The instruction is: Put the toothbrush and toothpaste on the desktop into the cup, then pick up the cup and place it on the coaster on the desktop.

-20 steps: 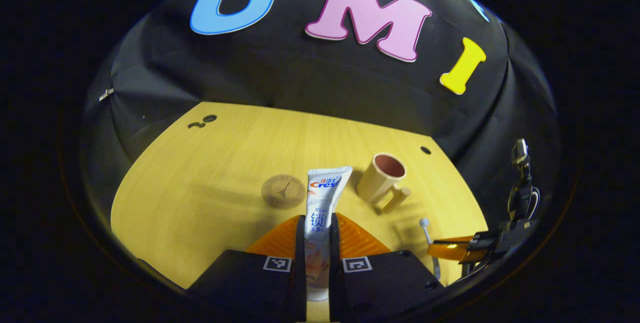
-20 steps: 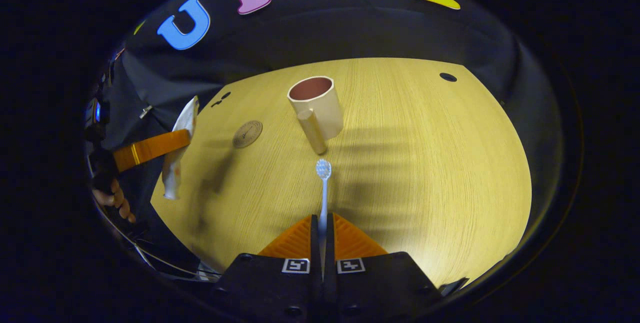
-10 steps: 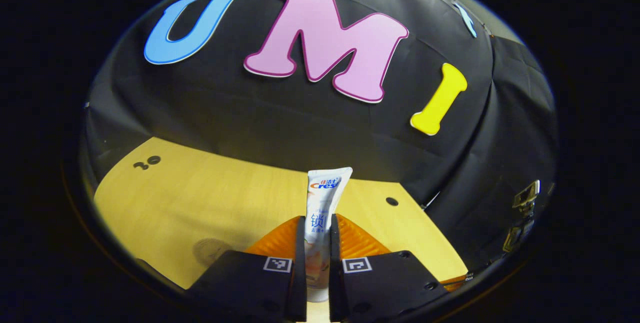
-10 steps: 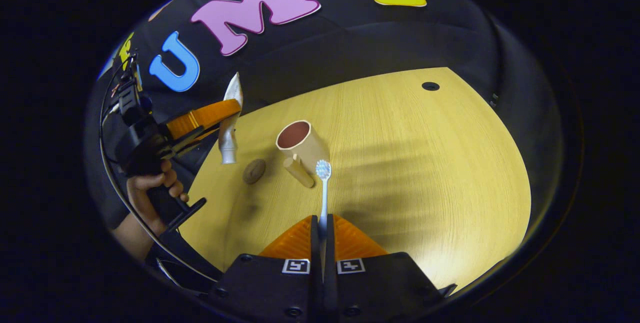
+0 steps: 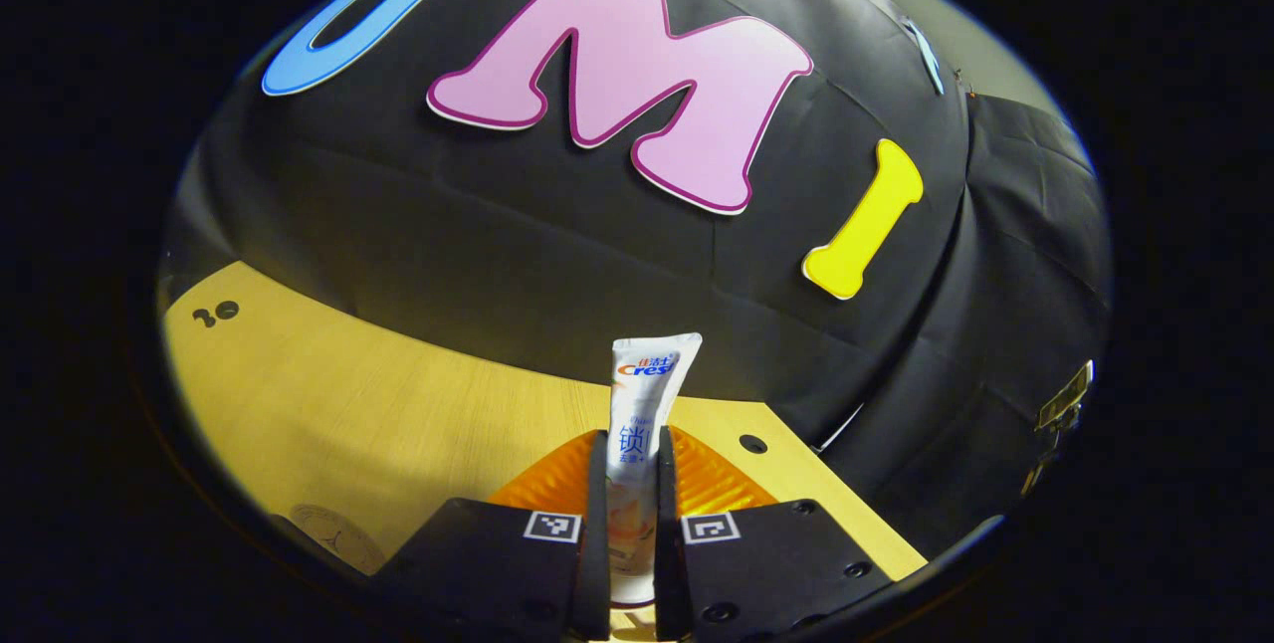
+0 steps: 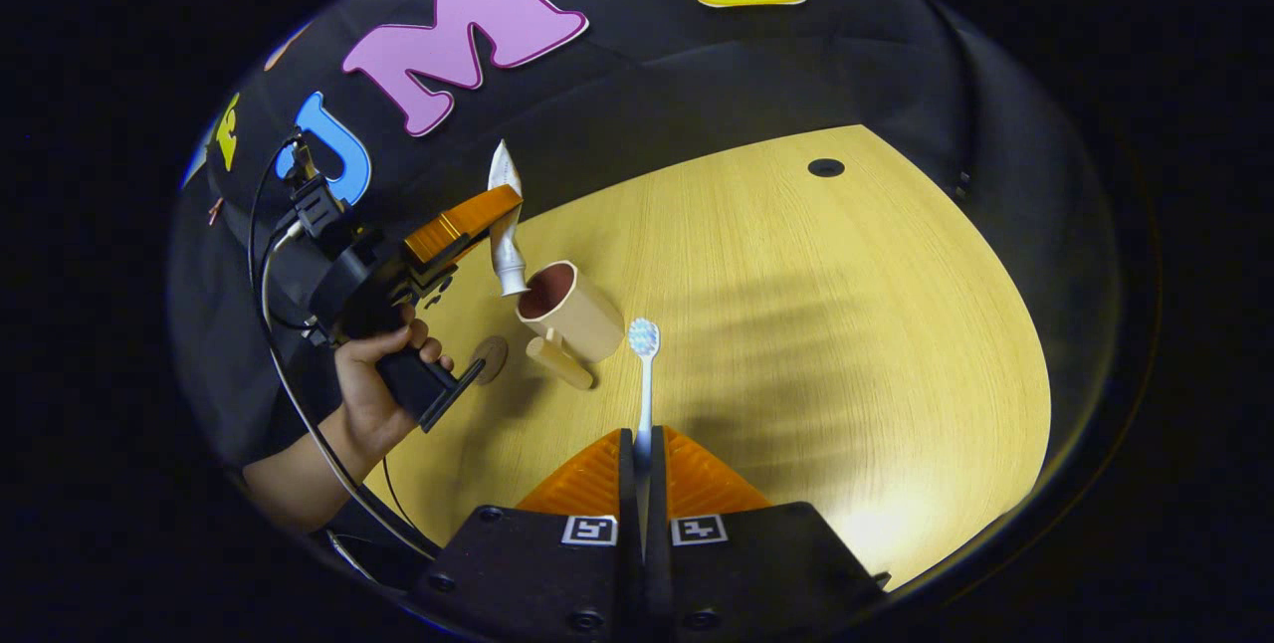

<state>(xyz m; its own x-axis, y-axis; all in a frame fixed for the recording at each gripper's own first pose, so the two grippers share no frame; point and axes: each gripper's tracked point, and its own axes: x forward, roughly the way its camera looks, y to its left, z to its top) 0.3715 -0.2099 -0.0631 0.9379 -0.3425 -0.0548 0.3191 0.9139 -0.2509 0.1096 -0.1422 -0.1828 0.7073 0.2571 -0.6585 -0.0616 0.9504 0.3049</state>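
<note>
Toothpaste tube sits clamped between the fingers of the left gripper, crimped end pointing forward and up, cap end down between the fingers. In the left gripper view the wooden desktop lies low and the coaster shows at the bottom left edge.

Right gripper view, left to right: a hand grips the left gripper's handle; that left gripper holds the tube near upright, cap end hanging just over the rim of the beige cup. Cannot tell whether the cap has entered the mouth. The coaster lies just left of the cup, apart from it. The cup's handle points toward the camera. Right of the handle, the toothbrush stands out forward from the right gripper, its fingers clenched on the handle, bristle head beside the cup and off the desktop.

Step in hand, as judged: dropping the toothpaste into the cup. Nothing is in the cup yet, so the task is early. Next move calls for lowering the cap end straight into the mouth and releasing, without tipping the cup. The toothbrush would then follow, and the cup goes onto the coaster last.
</note>
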